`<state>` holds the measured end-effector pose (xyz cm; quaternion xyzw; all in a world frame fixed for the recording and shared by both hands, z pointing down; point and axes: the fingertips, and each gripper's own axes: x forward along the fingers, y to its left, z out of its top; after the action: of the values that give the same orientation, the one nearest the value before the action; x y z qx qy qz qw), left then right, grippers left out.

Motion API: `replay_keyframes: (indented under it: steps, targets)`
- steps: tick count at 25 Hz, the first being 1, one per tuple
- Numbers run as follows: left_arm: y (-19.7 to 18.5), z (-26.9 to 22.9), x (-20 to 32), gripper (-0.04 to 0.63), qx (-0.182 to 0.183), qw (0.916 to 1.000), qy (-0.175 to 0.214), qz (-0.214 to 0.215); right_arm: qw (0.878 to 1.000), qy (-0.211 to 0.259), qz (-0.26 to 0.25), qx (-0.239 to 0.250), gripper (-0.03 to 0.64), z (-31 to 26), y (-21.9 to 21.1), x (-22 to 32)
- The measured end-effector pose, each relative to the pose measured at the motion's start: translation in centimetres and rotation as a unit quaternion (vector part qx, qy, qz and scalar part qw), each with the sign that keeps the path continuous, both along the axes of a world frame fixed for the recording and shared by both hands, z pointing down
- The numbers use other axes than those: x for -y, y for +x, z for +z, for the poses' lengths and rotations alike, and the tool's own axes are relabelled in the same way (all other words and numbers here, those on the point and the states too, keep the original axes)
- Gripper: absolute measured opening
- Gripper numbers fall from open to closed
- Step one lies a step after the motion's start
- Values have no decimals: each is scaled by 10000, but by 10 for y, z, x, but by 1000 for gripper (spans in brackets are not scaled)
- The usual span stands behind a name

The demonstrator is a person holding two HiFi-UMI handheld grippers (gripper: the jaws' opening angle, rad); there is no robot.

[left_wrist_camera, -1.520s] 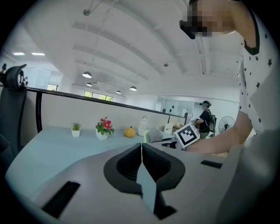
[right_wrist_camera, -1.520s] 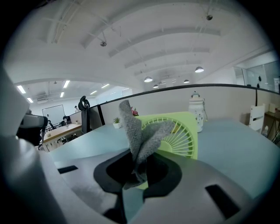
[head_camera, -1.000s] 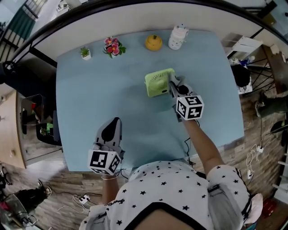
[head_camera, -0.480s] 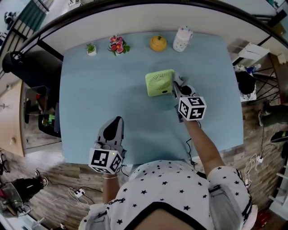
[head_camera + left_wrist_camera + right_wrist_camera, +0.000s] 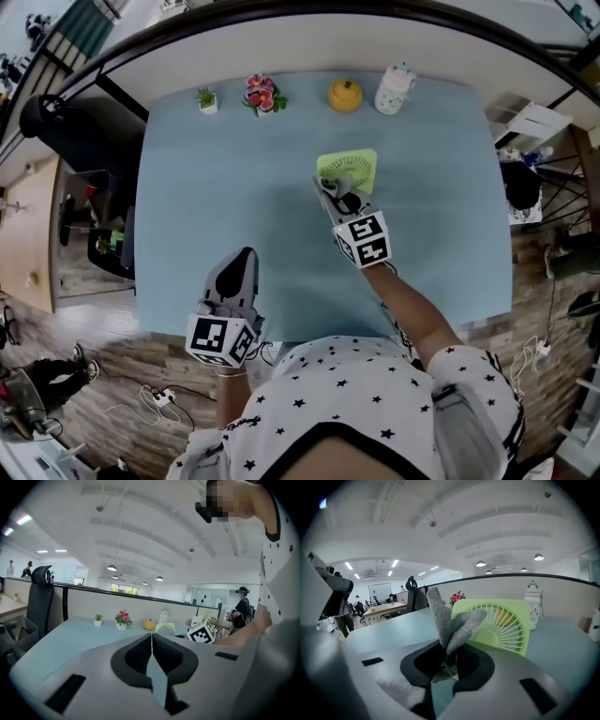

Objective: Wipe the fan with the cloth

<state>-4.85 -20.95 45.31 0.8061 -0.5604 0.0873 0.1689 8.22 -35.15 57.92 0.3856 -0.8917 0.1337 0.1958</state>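
Note:
A small light-green square fan [image 5: 353, 170] stands upright on the pale blue table [image 5: 225, 206]; its round grille [image 5: 499, 626] faces the right gripper view. My right gripper [image 5: 335, 193] is shut on a grey cloth [image 5: 451, 626], and the bunched cloth stands up right in front of the fan's left side. In the head view the cloth [image 5: 341, 184] lies against the fan's near face. My left gripper [image 5: 234, 270] rests shut near the table's front edge with nothing between its jaws. It points across the table [image 5: 70, 630], and the fan [image 5: 166, 627] shows far off.
Along the table's far edge stand a tiny potted plant [image 5: 206, 99], a pink flower pot [image 5: 262, 96], an orange pumpkin-shaped object [image 5: 345, 95] and a white jar [image 5: 395, 88]. A black office chair [image 5: 52, 117] stands beyond the far left corner. Cables [image 5: 159, 397] lie on the wooden floor.
My right gripper has swung with the cloth from the fan's right side round to its near, left side. The left gripper has stayed where it was.

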Motion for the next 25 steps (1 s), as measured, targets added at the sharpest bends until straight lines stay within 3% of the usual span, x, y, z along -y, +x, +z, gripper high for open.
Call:
replay_keyframes:
  steps: [8,25]
  targets:
    - [-15,4,-11,31,-25,9996,-92,-249,9997,-141,129,-180,52,16,8,6]
    - [20,1,3,31,-21,9999,-76,125,9943,-124,1035,-232,52,13,105,32]
